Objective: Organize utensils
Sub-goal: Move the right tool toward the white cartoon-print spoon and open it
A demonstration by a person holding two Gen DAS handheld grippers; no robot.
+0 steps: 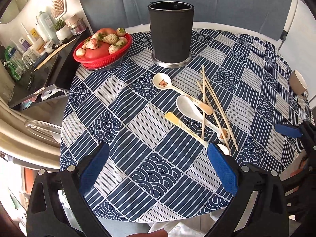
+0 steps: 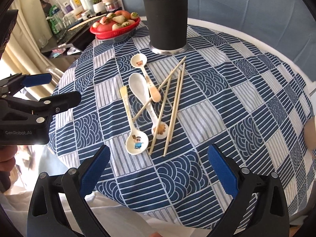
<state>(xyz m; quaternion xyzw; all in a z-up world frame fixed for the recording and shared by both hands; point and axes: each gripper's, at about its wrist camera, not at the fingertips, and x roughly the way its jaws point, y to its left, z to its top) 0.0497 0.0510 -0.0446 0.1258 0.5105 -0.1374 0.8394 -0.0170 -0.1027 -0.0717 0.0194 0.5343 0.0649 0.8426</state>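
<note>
Both hand-held grippers, the left [image 1: 158,169] and the right [image 2: 159,169], are spread wide with nothing in them, above the near edge of the desk [image 2: 256,102]. Ahead of the right one lie spoons [image 2: 138,86] crossed with chopsticks [image 2: 175,108]; beyond them stands the black holder [image 2: 165,21].

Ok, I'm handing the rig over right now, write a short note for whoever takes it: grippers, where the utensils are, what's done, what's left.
Left gripper: open, empty, hovering over the near side of the table.
Right gripper: open, empty, hovering just short of the pile.
Black holder: upright at the far side of the tablecloth; no utensil sticks out of it.
Four spoons, including the cartoon spoon and plain white spoon, lie tangled with four chopsticks mid-table.
Done: nothing placed yet.
Left: move every spoon and chopstick into the holder. The cartoon spoon is nearest.
</note>
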